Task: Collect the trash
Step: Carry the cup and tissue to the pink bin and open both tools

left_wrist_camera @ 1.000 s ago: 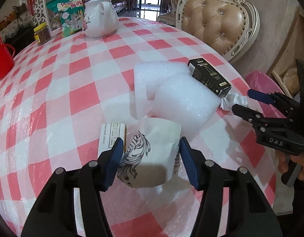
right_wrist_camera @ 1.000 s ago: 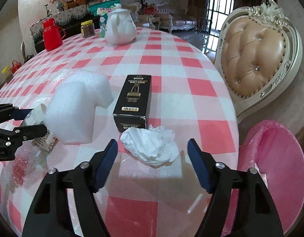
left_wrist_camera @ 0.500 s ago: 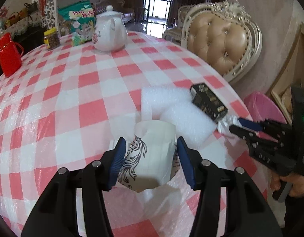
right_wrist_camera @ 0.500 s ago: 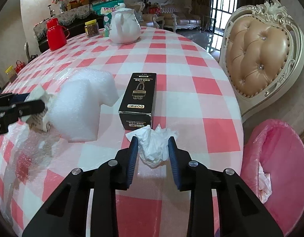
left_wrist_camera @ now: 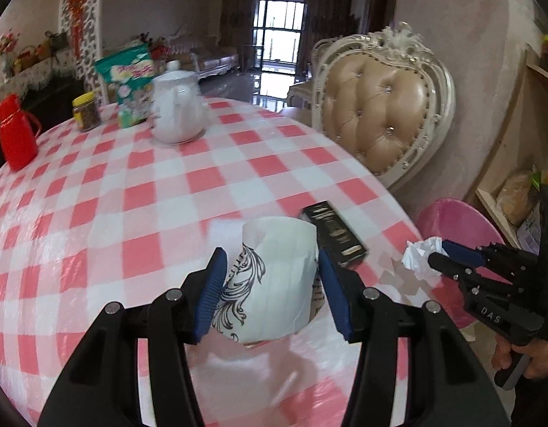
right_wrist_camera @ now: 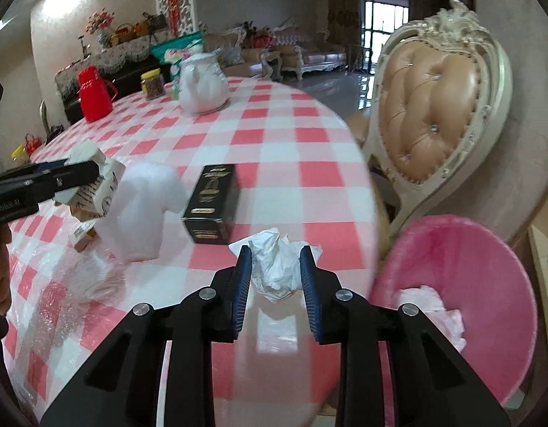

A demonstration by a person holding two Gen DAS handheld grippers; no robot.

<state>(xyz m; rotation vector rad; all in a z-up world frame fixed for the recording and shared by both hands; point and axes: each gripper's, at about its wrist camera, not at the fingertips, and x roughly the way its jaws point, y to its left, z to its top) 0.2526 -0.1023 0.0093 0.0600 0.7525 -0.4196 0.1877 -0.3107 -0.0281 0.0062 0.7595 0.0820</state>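
Two pieces of trash held at once, both lifted clear of the checked tablecloth (left_wrist_camera: 160, 192). In the right gripper (right_wrist_camera: 275, 272), a crumpled white tissue (right_wrist_camera: 274, 267), soft and wrinkled, squeezed between the blue ribbed pads with the jaws nearly together; hanging at the table edge, close to the pink bin (right_wrist_camera: 487, 284), probably because the drop comes next there. Already some white paper lying inside this bin. In the left gripper (left_wrist_camera: 270, 279), a white paper cup (left_wrist_camera: 277, 284) with a black swirl print, thin and light, clamped across its round wall with the jaws at middle width, likely so wide only because the cup fills them; wall looking slightly pressed in, so a gentle hold seems wise. Seen from the right wrist view, same cup (right_wrist_camera: 96, 185) raised above a small carton (right_wrist_camera: 83, 236) left on the table. Beside that, a white foam block (right_wrist_camera: 142, 210), rough and bubbly, and a black rectangular box (right_wrist_camera: 211, 210) with gold lettering, stiff cardboard, both waiting on the glossy plastic cover. Farther away, a white ceramic teapot (left_wrist_camera: 176, 114), a red jug (left_wrist_camera: 16, 131) and a jar with yellow lid (left_wrist_camera: 85, 112), seemingly no trash. Behind the table, a tufted leather chair (left_wrist_camera: 380, 106) with carved pale frame.
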